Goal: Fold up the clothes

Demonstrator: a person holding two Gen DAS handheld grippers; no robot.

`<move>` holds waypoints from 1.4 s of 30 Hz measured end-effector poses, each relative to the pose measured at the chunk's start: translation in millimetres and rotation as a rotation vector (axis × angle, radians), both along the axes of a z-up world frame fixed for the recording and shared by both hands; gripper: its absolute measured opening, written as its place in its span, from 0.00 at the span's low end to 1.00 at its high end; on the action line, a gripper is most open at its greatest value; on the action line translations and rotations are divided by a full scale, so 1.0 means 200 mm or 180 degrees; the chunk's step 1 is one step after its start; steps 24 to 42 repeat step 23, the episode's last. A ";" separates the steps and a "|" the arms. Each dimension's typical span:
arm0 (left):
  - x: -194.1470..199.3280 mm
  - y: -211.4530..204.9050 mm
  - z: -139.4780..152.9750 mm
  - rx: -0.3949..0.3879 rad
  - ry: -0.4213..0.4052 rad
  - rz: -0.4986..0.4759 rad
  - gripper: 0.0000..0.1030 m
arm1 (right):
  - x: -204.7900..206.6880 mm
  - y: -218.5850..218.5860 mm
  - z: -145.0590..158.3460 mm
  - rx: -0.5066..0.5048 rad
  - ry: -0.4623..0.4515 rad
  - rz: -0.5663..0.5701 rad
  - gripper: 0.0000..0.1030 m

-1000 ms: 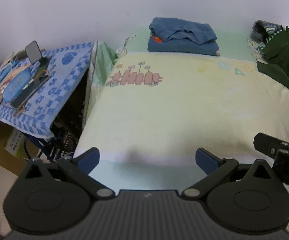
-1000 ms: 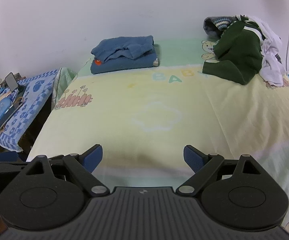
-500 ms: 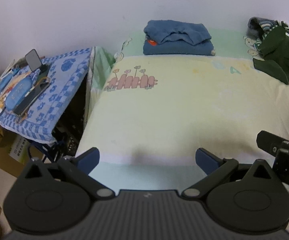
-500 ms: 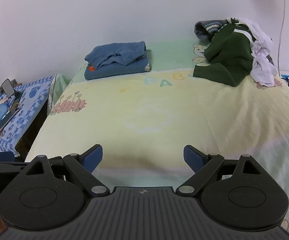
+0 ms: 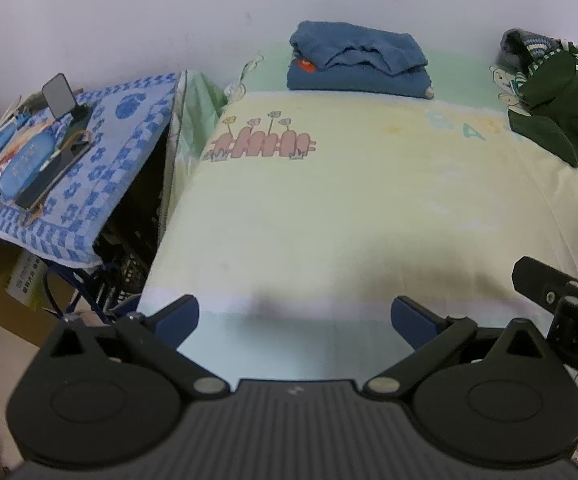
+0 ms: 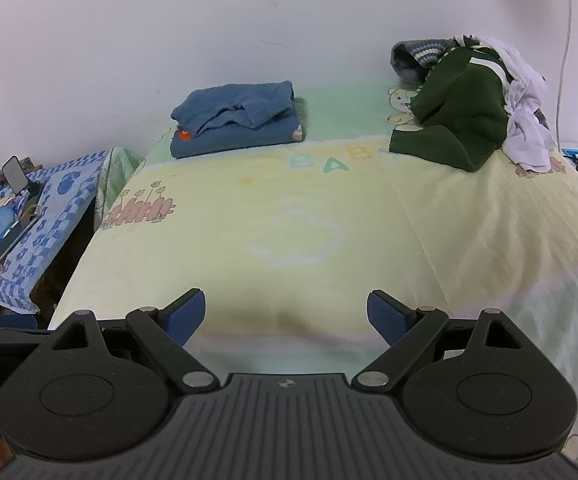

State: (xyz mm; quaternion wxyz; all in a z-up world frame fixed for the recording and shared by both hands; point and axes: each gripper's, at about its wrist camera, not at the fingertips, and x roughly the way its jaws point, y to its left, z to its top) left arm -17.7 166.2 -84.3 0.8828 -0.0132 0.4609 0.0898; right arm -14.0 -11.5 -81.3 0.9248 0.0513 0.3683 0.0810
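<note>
both claws wide over the near edge of the bed

now, your left claw (image 5: 295,318) is spread wide with nothing between its blue pads, hanging over the near edge of the bed (image 5: 369,208). your right claw (image 6: 285,314) is just as wide and empty, over the same edge; part of it shows at the right of the left wrist view.

the folded blue clothes (image 6: 237,120) sit stacked at the far side of the bed against the wall, well apart from both claws. the unfolded pile lies at the far right corner: a dark green sweater (image 6: 457,120) on top, a white garment (image 6: 527,128) beside it, a striped knit piece (image 6: 417,56) behind.

to your left, a side tabletop under a blue patterned cloth (image 5: 101,160) carries a small mirror (image 5: 58,95) and a blue case (image 5: 25,170).
</note>
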 end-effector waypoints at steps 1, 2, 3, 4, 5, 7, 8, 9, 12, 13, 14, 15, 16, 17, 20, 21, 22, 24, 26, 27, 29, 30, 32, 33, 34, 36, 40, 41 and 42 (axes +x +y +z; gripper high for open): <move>0.00 0.00 0.00 -0.0019 0.0007 -0.0012 0.99 | 0.00 0.00 0.00 0.0006 0.0000 -0.0009 0.88; 0.01 0.00 0.00 -0.0030 0.0015 -0.0017 0.99 | 0.00 0.00 0.00 0.0007 -0.0001 -0.0016 0.88; 0.01 0.00 -0.01 -0.0032 0.0020 -0.0023 0.99 | 0.00 0.00 0.00 0.0003 -0.0003 -0.0021 0.88; 0.01 0.00 -0.01 -0.0033 0.0025 -0.0030 0.99 | 0.00 0.00 0.00 -0.0001 -0.0004 -0.0026 0.88; 0.01 0.00 -0.01 -0.0031 0.0029 -0.0039 0.99 | 0.00 0.00 0.00 -0.0002 -0.0005 -0.0033 0.88; 0.02 -0.01 -0.01 -0.0034 0.0042 -0.0051 0.99 | 0.01 0.00 0.00 0.0000 -0.0005 -0.0049 0.88; 0.02 -0.01 -0.02 -0.0032 0.0044 -0.0058 0.99 | 0.01 0.00 0.00 0.0001 -0.0003 -0.0059 0.88; 0.03 -0.01 -0.02 -0.0029 0.0046 -0.0066 0.99 | 0.01 0.00 0.00 0.0005 -0.0003 -0.0067 0.88; 0.03 -0.02 -0.02 -0.0010 0.0044 -0.0087 0.99 | 0.00 0.00 0.00 0.0008 -0.0010 -0.0086 0.88; 0.03 -0.02 -0.02 -0.0009 0.0042 -0.0090 0.99 | 0.01 0.00 0.00 0.0006 -0.0014 -0.0090 0.88; 0.04 -0.02 -0.02 -0.0008 0.0039 -0.0092 0.99 | 0.01 0.00 0.00 0.0004 -0.0018 -0.0094 0.88; 0.04 -0.02 -0.02 -0.0007 0.0036 -0.0094 0.99 | 0.01 0.00 0.00 0.0002 -0.0022 -0.0098 0.88; 0.04 -0.02 -0.02 -0.0007 0.0037 -0.0096 0.99 | 0.01 0.00 0.00 -0.0006 -0.0029 -0.0098 0.88; 0.04 -0.01 -0.02 0.0000 0.0031 -0.0096 0.99 | 0.01 0.00 0.00 -0.0012 -0.0032 -0.0096 0.88; 0.04 -0.01 -0.02 0.0032 0.0009 -0.0099 0.99 | 0.01 0.00 -0.01 -0.0011 -0.0041 -0.0088 0.88; 0.05 -0.01 -0.02 0.0039 0.0004 -0.0097 0.99 | 0.02 0.01 -0.01 -0.0012 -0.0041 -0.0084 0.88; 0.05 -0.01 -0.02 0.0046 0.0000 -0.0096 0.99 | 0.02 0.01 -0.01 -0.0013 -0.0041 -0.0081 0.88; 0.05 -0.01 -0.02 0.0052 -0.0004 -0.0094 0.99 | 0.02 0.01 -0.01 -0.0013 -0.0040 -0.0077 0.88; 0.05 -0.01 -0.02 0.0052 -0.0004 -0.0094 0.99 | 0.02 0.01 -0.01 -0.0013 -0.0040 -0.0077 0.88; 0.05 -0.01 -0.02 0.0052 -0.0004 -0.0094 0.99 | 0.02 0.01 -0.01 -0.0013 -0.0040 -0.0077 0.88; 0.05 -0.01 -0.02 0.0052 -0.0004 -0.0094 0.99 | 0.02 0.01 -0.01 -0.0013 -0.0040 -0.0077 0.88; 0.05 -0.01 -0.02 0.0052 -0.0004 -0.0094 0.99 | 0.02 0.01 -0.01 -0.0013 -0.0040 -0.0077 0.88; 0.05 -0.01 -0.02 0.0052 -0.0004 -0.0094 0.99 | 0.02 0.01 -0.01 -0.0013 -0.0040 -0.0077 0.88; 0.05 -0.01 -0.02 0.0052 -0.0004 -0.0094 0.99 | 0.02 0.01 -0.01 -0.0013 -0.0040 -0.0077 0.88; 0.05 -0.01 -0.02 0.0052 -0.0004 -0.0094 0.99 | 0.02 0.01 -0.01 -0.0013 -0.0040 -0.0077 0.88; 0.05 -0.01 -0.02 0.0052 -0.0004 -0.0094 0.99 | 0.02 0.01 -0.01 -0.0013 -0.0040 -0.0077 0.88; 0.05 -0.01 -0.02 0.0052 -0.0004 -0.0094 0.99 | 0.02 0.01 -0.01 -0.0013 -0.0040 -0.0077 0.88; 0.05 -0.01 -0.02 0.0052 -0.0004 -0.0094 0.99 | 0.02 0.01 -0.01 -0.0013 -0.0040 -0.0077 0.88; 0.05 -0.01 -0.02 0.0052 -0.0004 -0.0094 0.99 | 0.02 0.01 -0.01 -0.0013 -0.0040 -0.0077 0.88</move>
